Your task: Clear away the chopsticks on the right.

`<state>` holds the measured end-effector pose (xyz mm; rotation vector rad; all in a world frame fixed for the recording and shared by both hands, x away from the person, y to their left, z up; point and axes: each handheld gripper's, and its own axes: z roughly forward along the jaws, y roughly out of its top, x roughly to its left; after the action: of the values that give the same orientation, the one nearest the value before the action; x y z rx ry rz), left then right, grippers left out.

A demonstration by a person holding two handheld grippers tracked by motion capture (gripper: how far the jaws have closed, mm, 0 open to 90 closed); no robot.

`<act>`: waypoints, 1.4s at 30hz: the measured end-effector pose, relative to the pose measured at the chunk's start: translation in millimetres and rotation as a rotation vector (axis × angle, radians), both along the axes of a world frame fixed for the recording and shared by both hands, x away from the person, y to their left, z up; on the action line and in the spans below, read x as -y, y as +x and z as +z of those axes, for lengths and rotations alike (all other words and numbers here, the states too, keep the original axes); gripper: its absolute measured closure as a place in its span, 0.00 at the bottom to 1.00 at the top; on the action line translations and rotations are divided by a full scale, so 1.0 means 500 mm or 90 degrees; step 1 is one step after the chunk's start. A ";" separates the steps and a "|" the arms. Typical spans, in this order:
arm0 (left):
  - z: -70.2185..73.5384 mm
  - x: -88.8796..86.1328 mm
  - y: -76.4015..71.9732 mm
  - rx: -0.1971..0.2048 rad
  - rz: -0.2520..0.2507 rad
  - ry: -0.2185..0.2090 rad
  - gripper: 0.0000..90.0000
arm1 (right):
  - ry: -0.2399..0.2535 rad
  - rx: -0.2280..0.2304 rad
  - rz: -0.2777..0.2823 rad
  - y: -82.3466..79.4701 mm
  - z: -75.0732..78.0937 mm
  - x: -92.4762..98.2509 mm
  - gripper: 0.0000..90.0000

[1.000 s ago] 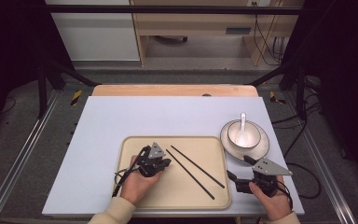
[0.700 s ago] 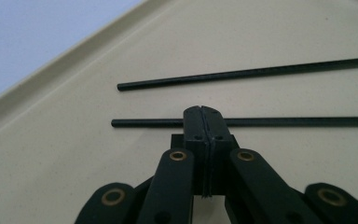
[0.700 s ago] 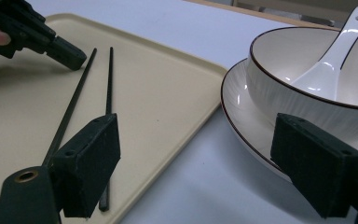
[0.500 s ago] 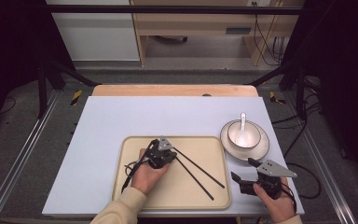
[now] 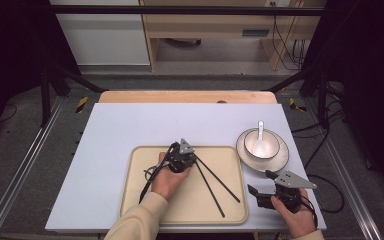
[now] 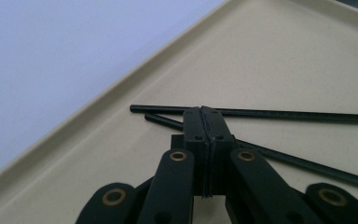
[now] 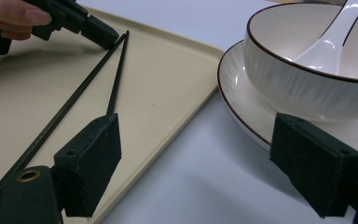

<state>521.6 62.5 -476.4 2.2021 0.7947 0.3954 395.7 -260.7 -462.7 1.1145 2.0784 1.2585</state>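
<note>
Two black chopsticks [image 5: 215, 180] lie on a beige tray [image 5: 140, 200], close together at their far ends and spreading towards the near right. My left gripper [image 5: 194, 159] is over the tray at those far ends. In the left gripper view its jaws are shut flat against each other, tips [image 6: 203, 112] at the chopsticks [image 6: 284, 113], nothing visibly between them. My right gripper [image 5: 261, 182] rests on the table just right of the tray, near its front corner. It stands open [image 7: 200, 140], nothing between its pads.
A white bowl [image 5: 274, 150] with a white spoon [image 5: 260, 135] sits on a plate [image 5: 280, 162] right of the tray, just beyond the right gripper. The blue-grey table [image 5: 130, 125] stretches away behind the tray. Its front edge runs close under both hands.
My left gripper has moved right and slightly away across the tray to the chopsticks' far ends, which now lie closer together. The right gripper has barely shifted.
</note>
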 end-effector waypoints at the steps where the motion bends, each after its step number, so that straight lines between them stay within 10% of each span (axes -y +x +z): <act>1: 0.000 0.003 0.002 0.001 -0.001 0.001 0.99 | 0.000 -0.001 0.000 0.000 0.000 0.000 0.18; 27: -0.003 0.129 0.010 -0.001 -0.084 -0.004 1.00 | -0.012 -0.028 -0.012 0.001 -0.007 0.006 0.18; 40: 0.022 0.093 -0.068 -0.029 -0.173 0.040 1.00 | -0.013 -0.031 -0.010 0.000 -0.007 0.006 0.18; 42: 0.021 0.086 -0.081 -0.051 -0.175 0.011 1.00 | -0.014 -0.031 -0.009 0.000 -0.007 0.005 0.18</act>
<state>481.1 19.6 -465.7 2.3144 0.5205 0.1791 396.0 -263.5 -466.3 1.1588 2.1109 1.2100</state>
